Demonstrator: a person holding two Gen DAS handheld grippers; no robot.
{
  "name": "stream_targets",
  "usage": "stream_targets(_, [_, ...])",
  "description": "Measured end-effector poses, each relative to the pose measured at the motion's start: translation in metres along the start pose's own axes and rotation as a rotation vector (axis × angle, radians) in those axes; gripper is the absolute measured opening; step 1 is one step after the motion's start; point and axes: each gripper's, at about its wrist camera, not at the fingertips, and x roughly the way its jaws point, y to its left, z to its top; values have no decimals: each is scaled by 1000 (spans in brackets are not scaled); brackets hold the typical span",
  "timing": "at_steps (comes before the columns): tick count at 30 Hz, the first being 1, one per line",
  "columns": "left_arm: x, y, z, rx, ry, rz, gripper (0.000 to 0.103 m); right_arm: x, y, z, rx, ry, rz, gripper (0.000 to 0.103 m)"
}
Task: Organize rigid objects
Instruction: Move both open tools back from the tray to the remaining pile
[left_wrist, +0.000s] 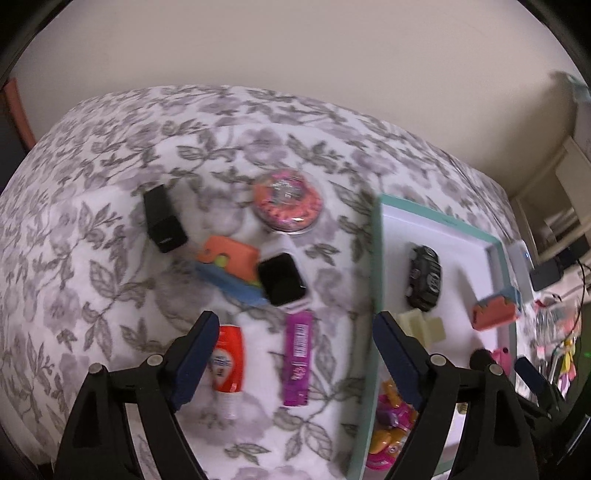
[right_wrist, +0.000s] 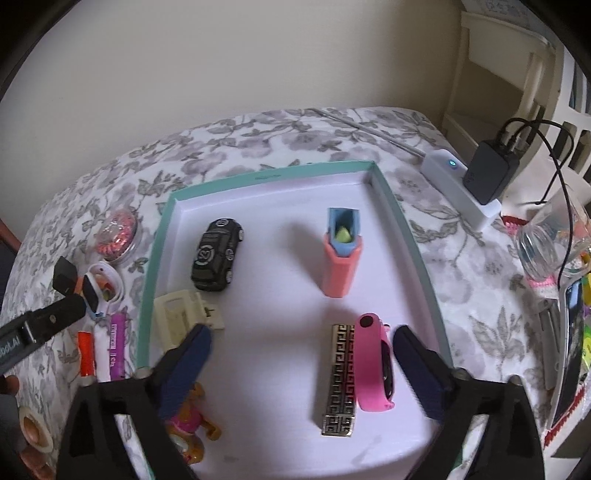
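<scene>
A teal-rimmed white tray (right_wrist: 388, 195) holds a black toy car (right_wrist: 217, 254), a pink and blue case (right_wrist: 341, 251), a pink band (right_wrist: 375, 367), a patterned metal bar (right_wrist: 340, 380), a cream plastic piece (right_wrist: 181, 314) and a pink toy figure (right_wrist: 188, 424). My right gripper (right_wrist: 301, 354) is open and empty above the tray. My left gripper (left_wrist: 295, 350) is open and empty above loose items on the floral cloth: a purple bar (left_wrist: 297, 356), an orange bottle (left_wrist: 227, 363), a black smartwatch (left_wrist: 282, 278), an orange and blue case (left_wrist: 229, 269), a black box (left_wrist: 162, 218) and a round pink tin (left_wrist: 288, 201). The tray (left_wrist: 376, 258) lies to its right.
A white power strip (right_wrist: 458, 184) with a black charger (right_wrist: 491, 173) and cables lies beyond the tray's right corner. A clear glass jar (right_wrist: 543, 243) and colourful clutter stand at the right edge. A tape roll (right_wrist: 35, 430) lies at the lower left. A beige wall is behind.
</scene>
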Motion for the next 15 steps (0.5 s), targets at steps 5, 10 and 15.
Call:
stream_targets(5, [-5,18,6,-48,-23,28,102,-1,4,1,19,-5,23,103])
stream_targets(10, [-15,38,15,-99,-62,43,102,-8,11,5,34,-25,60,103])
stream_targets(15, [-32,57,24,-139,-129,70,102,-25,28,14,26,-75,97,103])
